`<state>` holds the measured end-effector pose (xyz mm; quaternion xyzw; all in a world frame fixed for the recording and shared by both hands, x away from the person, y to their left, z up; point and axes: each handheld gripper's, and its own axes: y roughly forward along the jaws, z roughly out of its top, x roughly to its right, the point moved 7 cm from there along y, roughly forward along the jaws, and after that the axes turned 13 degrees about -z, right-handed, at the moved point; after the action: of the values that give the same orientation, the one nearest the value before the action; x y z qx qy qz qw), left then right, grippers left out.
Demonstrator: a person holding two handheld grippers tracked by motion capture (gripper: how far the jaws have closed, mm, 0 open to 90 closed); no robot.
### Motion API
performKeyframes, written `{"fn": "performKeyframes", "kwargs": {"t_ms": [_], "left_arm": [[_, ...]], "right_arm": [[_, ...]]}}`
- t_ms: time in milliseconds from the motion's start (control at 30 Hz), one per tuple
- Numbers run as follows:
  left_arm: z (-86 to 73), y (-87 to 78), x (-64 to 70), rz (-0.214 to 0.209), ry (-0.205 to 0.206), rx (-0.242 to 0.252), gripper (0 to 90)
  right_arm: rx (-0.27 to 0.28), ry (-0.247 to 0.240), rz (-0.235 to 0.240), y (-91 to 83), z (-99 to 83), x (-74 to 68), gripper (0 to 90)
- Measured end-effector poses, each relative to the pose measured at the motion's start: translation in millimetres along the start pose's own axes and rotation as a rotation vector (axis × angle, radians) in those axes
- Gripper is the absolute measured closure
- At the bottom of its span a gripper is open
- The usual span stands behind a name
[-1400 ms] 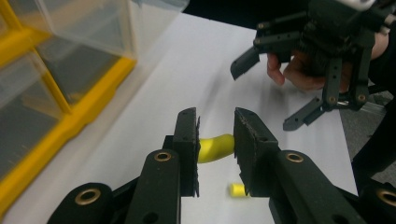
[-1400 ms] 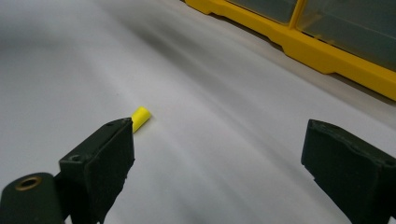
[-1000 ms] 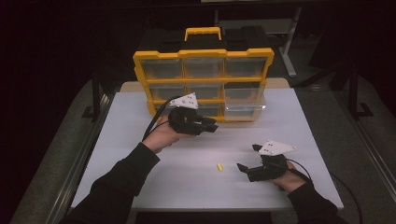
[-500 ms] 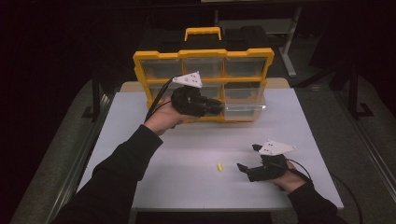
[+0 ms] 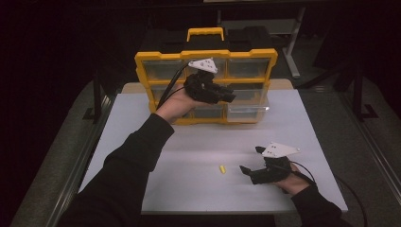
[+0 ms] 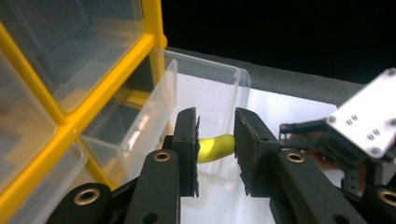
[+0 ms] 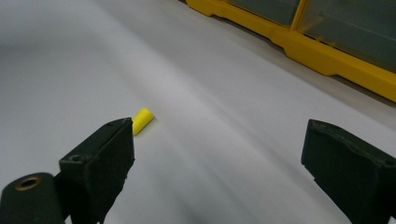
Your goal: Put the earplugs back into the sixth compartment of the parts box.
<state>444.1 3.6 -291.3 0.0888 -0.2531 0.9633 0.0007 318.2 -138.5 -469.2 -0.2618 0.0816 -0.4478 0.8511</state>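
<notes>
My left gripper (image 5: 231,96) hangs in front of the yellow drawer organizer (image 5: 160,56), raised above the table. In the left gripper view its jaws (image 6: 215,126) are shut on a small yellow piece (image 6: 215,147), held just above the pulled-out clear drawer (image 6: 205,79) at the organizer's lower right (image 5: 248,111). My right gripper (image 5: 249,160) rests low at the table's front right, open, with nothing between its jaws (image 7: 219,140). A second small yellow piece (image 5: 221,168) lies on the white table just left of it, beside the left jaw in the right gripper view (image 7: 142,120).
The organizer has a yellow carry handle (image 5: 205,32) and several clear drawers, and stands at the back of the white table (image 5: 142,142). Dark floor and metal frames surround the table. The right gripper's grey plate (image 6: 369,116) shows beyond the drawer.
My left gripper has risen and moved back and right, from the table's middle to the organizer's open drawer, carrying the yellow piece. The right gripper has stayed put.
</notes>
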Motion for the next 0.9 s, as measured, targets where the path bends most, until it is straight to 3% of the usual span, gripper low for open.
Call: {"fn": "performKeyframes", "kwargs": {"t_ms": [467,633,733,900], "left_arm": [[4.9,26.0,-23.2,0.063,-0.049,-0.049,69.3],[1.0,28.1,-27.9,0.09,-0.063,-0.071,61.0],[2.5,27.5,-27.7,0.093,-0.066,-0.06,54.8],[6.1,22.3,-20.2,0.076,-0.059,-0.041,58.7]], "right_arm": [[0.001,0.004,0.004,-0.5,0.4,-1.1,8.6],[0.002,0.004,0.004,-0.3,0.2,-0.5,8.6],[0.003,0.003,0.004,-0.5,0.3,-0.9,8.6],[0.0,0.003,0.004,-0.3,0.0,-0.4,8.6]]}}
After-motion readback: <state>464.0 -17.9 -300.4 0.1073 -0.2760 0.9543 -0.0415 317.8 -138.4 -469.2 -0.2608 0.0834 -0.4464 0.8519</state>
